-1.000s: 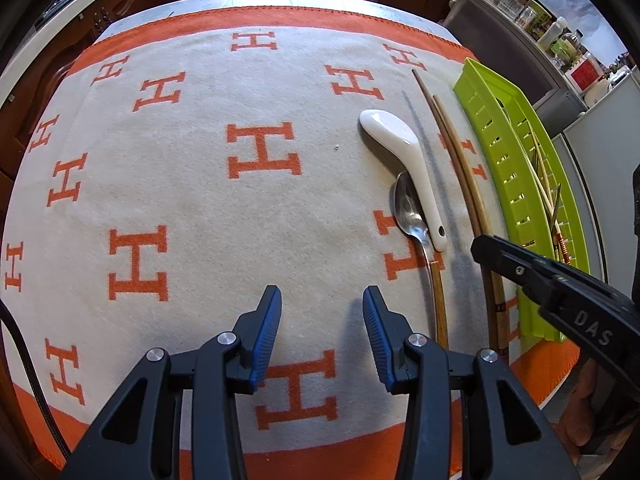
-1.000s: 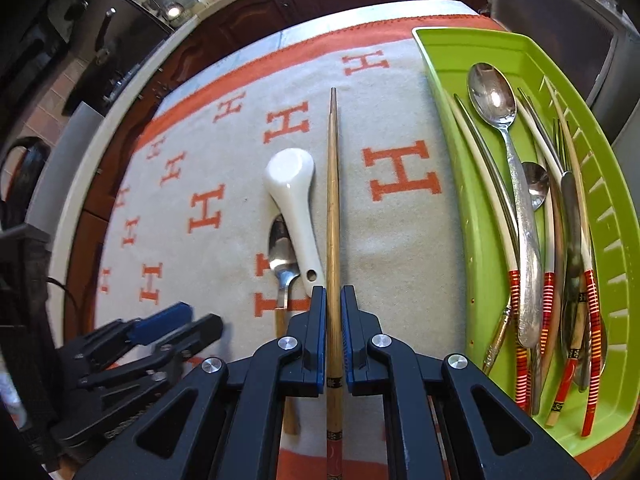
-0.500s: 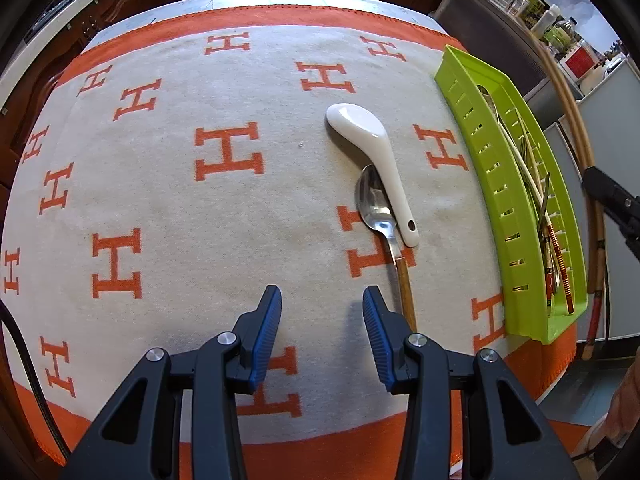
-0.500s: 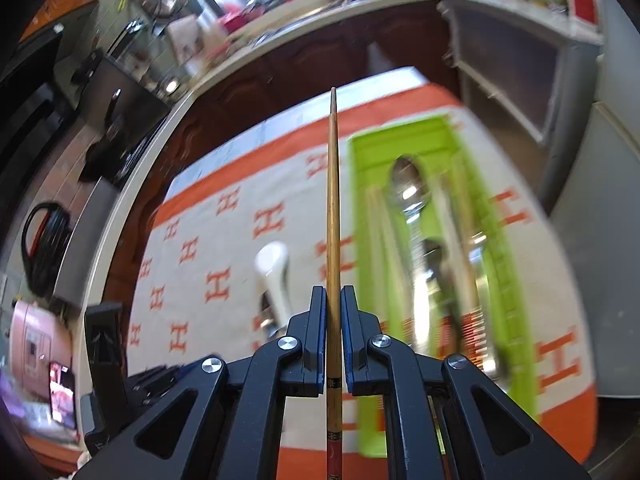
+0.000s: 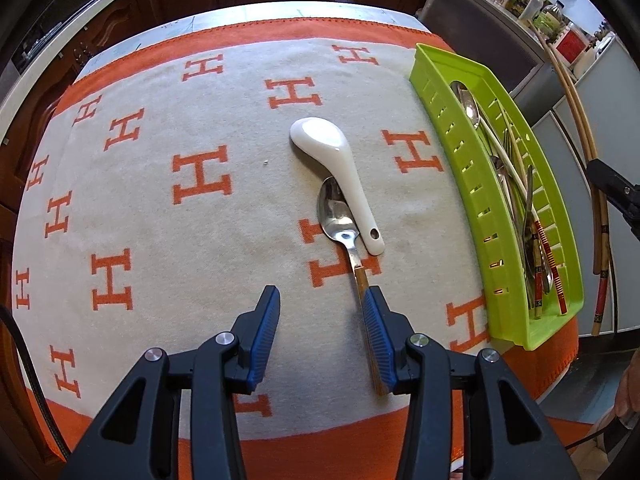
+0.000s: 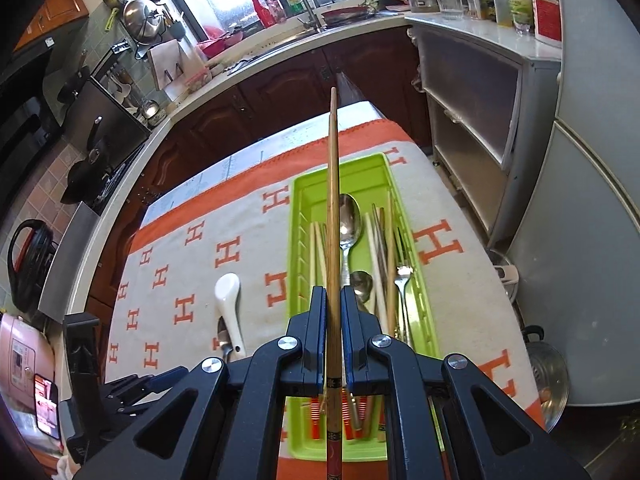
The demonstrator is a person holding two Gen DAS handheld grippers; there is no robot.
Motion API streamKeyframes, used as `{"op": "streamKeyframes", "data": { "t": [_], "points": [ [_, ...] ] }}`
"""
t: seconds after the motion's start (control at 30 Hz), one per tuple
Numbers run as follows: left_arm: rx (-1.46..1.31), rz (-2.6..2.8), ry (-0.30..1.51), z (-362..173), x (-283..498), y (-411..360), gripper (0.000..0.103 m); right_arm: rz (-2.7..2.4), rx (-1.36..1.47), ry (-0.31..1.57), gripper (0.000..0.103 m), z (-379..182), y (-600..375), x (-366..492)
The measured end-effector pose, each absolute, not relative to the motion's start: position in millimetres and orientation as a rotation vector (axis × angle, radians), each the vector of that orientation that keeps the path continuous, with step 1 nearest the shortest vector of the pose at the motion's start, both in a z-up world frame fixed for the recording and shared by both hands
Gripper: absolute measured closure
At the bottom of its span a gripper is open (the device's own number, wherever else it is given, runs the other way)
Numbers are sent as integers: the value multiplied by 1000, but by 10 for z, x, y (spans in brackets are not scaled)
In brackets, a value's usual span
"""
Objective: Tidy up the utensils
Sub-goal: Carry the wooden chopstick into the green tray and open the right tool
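**Chopsticks lifted over the tray**

A cream cloth (image 5: 224, 240) with orange H marks and an orange border covers the table. Dark wood cabinets (image 6: 256, 100) run around the room under a pale counter, with a sink tap (image 6: 296, 0) by a bright window, pans (image 6: 144, 12) hanging at the left and a grey shelf unit (image 6: 472, 120) at the right.

A green tray (image 6: 300, 240) lies along the cloth's right side, holding spoons, a fork and chopsticks. On the cloth beside it a white spoon (image 5: 340, 172) lies partly over the bowl of a metal spoon (image 5: 340, 220) with a wooden handle.

The right gripper (image 6: 333, 304) is pinched tight on the chopsticks (image 6: 333, 200), held in the air above the tray and pointing along its length. The left gripper (image 5: 320, 312) hangs over the cloth, jaws spread and holding nothing, its right finger (image 5: 376, 320) above the metal spoon's handle.
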State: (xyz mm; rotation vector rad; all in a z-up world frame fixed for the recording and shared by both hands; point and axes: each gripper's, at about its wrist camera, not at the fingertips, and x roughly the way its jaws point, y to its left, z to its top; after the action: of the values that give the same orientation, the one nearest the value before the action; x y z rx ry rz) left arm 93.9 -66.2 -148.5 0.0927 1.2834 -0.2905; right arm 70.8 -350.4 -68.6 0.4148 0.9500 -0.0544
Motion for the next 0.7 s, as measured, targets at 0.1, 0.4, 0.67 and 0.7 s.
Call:
{"op": "streamKeyframes", "data": {
  "t": [0.1, 0.4, 0.67, 0.7],
  "points": [
    [82, -292, 1300, -1535, 971, -693, 59, -91, 396, 968, 96, -795, -3569, 741],
    [15, -284, 1368, -1709, 1108, -708, 57, -103, 298, 1038, 94, -1137, -3571, 1006],
    [42, -276, 1347, -1738, 1178, -809, 54, -90, 390, 996, 64, -1131, -3563, 1049],
    [50, -273, 1344, -1742, 1180, -826, 54, -84, 394, 990, 64, -1120, -3554, 1044]
  ]
}}
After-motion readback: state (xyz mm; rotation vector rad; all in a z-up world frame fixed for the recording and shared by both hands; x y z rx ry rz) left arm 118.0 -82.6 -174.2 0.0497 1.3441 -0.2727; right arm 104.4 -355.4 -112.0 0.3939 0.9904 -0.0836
